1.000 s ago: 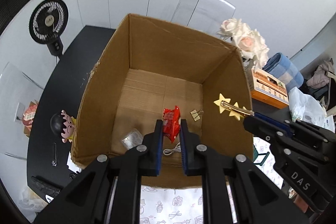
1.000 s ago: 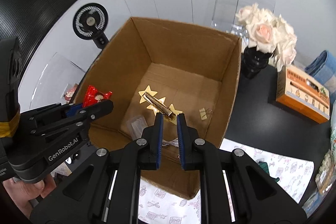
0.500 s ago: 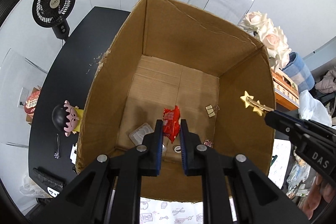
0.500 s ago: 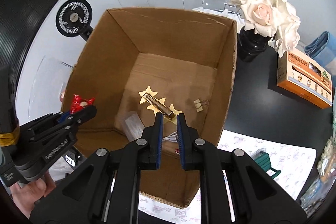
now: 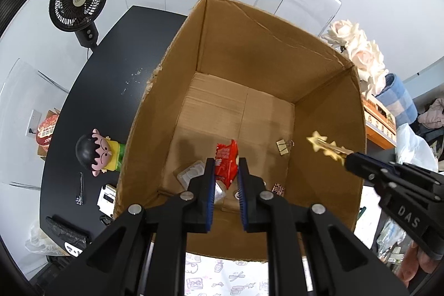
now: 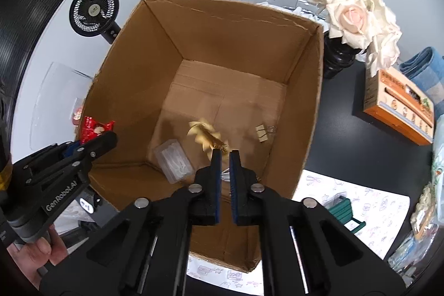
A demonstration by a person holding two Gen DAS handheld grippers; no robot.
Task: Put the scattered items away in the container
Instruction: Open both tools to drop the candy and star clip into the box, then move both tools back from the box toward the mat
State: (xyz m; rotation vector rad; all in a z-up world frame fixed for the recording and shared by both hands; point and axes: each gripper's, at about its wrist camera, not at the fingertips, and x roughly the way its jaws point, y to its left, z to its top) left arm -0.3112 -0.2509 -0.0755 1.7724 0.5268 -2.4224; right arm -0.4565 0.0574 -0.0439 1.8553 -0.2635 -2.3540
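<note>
Box (image 5: 327,90): open carton standing on the dark table (image 5: 111,68); you hold both grippers over its mouth, looking down inside.
Left gripper (image 5: 225,168): your pads are closed tight on a red packet (image 5: 226,157), which hangs above the near part of the floor.
Right gripper (image 6: 224,154): your pads stand nearly together, pinching the end of a gold star clip (image 6: 205,136); the clip is blurred, so whether it is slipping I cannot tell.
Release, my judgement: keep each load well inside the walls before you part the pads, so nothing catches a rim; a low drop should stop the light packet from bouncing.
Pose: both tools tilt steeply downward, left one near the left wall, right one reaching in from the right side; your hand (image 6: 33,254) grips the left handle at the near edge.
Already inside: a clear case (image 6: 173,164), a binder clip (image 6: 262,133) further in.
Outside, left: a doll (image 5: 101,153) beside the wall, a fan (image 5: 79,0) beyond.
</note>
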